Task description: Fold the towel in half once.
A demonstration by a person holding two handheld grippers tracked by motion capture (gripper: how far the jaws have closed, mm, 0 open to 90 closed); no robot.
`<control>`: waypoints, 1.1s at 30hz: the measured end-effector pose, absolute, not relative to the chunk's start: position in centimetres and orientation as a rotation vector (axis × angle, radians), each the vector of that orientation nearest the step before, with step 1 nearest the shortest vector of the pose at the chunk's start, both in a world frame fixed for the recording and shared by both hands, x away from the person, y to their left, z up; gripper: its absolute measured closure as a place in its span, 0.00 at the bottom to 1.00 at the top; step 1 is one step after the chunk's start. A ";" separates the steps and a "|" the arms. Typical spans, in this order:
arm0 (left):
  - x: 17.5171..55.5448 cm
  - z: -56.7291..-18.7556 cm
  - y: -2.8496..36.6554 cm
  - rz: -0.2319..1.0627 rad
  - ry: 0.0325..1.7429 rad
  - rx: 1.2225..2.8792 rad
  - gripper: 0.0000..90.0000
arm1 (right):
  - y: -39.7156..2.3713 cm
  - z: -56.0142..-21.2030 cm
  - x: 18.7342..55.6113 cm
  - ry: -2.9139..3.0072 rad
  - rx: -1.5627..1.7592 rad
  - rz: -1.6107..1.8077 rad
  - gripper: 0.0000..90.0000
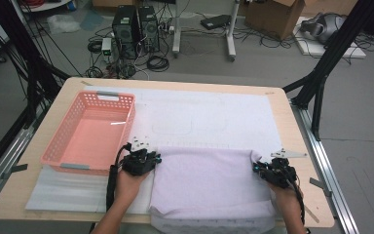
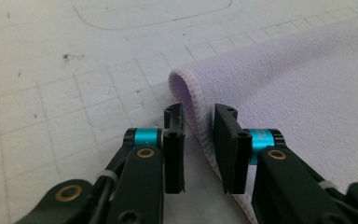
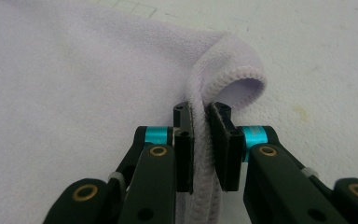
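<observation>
A lilac towel point(image 1: 209, 180) lies flat on the white gridded mat point(image 1: 199, 112) at the near edge of the table. My left gripper point(image 1: 154, 158) is at its far left corner, and in the left gripper view the jaws point(image 2: 199, 112) stand on either side of the stitched hem of the towel point(image 2: 298, 84), shut on it. My right gripper point(image 1: 257, 167) is at the far right corner. In the right gripper view its jaws point(image 3: 200, 109) pinch the hem of the towel point(image 3: 74, 84), which curls up into a small loop just beyond the pads.
An empty pink plastic basket point(image 1: 53, 141) stands on the left part of the wooden table point(image 1: 292, 126), close to my left gripper. Black frame posts flank the table. Computer towers point(image 1: 135, 29), cables and a cardboard box point(image 1: 272, 17) sit on the floor beyond.
</observation>
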State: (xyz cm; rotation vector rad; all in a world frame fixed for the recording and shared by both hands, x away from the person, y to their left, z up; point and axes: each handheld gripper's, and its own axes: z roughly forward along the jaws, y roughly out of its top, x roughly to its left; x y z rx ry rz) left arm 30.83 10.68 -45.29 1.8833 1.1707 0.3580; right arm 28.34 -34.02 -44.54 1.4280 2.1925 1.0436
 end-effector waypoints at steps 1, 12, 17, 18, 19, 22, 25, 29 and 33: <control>30.7 -45.3 10.4 0.382 1.163 1.895 0.93 | -34.0 -44.5 28.3 2.194 1.419 1.039 0.89; 31.0 -45.3 10.9 0.306 1.179 1.863 0.97 | -34.5 -44.6 28.5 2.193 1.468 1.101 0.93; 31.3 -44.5 11.2 0.263 1.168 1.763 0.98 | -35.0 -44.2 28.6 2.157 1.462 1.217 0.94; 31.5 -44.1 11.1 0.273 1.160 1.771 0.98 | -35.1 -43.9 28.6 2.139 1.460 1.241 0.94; 31.7 -43.7 11.0 0.281 1.152 1.771 0.98 | -35.2 -43.7 28.6 2.125 1.448 1.249 0.94; 32.7 -42.3 11.0 0.302 1.148 1.744 0.98 | -35.5 -43.3 28.9 2.090 1.430 1.272 0.94; 34.1 -41.1 11.1 0.318 1.157 1.723 0.98 | -35.7 -42.7 29.7 2.055 1.422 1.290 0.94; 36.2 -40.4 11.2 0.360 1.175 1.704 0.98 | -35.9 -41.7 31.6 2.030 1.413 1.293 0.94; 38.2 -40.1 11.2 0.386 1.192 1.696 0.98 | -35.8 -40.6 33.7 2.014 1.385 1.272 0.94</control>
